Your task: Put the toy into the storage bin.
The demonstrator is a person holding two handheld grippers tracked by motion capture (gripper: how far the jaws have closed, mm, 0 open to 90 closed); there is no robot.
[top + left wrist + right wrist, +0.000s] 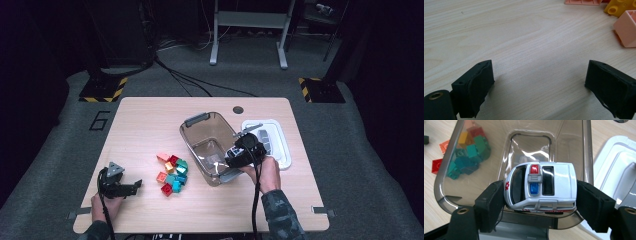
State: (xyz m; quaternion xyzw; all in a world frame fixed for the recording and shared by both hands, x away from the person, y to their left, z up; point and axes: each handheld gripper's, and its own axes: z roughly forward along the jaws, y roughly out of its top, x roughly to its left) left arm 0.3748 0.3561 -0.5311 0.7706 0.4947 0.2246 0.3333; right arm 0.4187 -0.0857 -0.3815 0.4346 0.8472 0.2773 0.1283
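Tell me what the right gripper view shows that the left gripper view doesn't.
Right gripper view: a white toy ambulance clamped between the right gripper jaws over a clear plastic bin, with a white lid beside it.
Left gripper view: the left gripper open with nothing between its jaws, low over bare wood, and a pink block close by.
Both: the wooden table and part of the pile of toy blocks.

Bare table [145, 125] fills the upper left; the block heap [173, 174], clear bin [210, 145] and white lid [272, 142] crowd centre and right.
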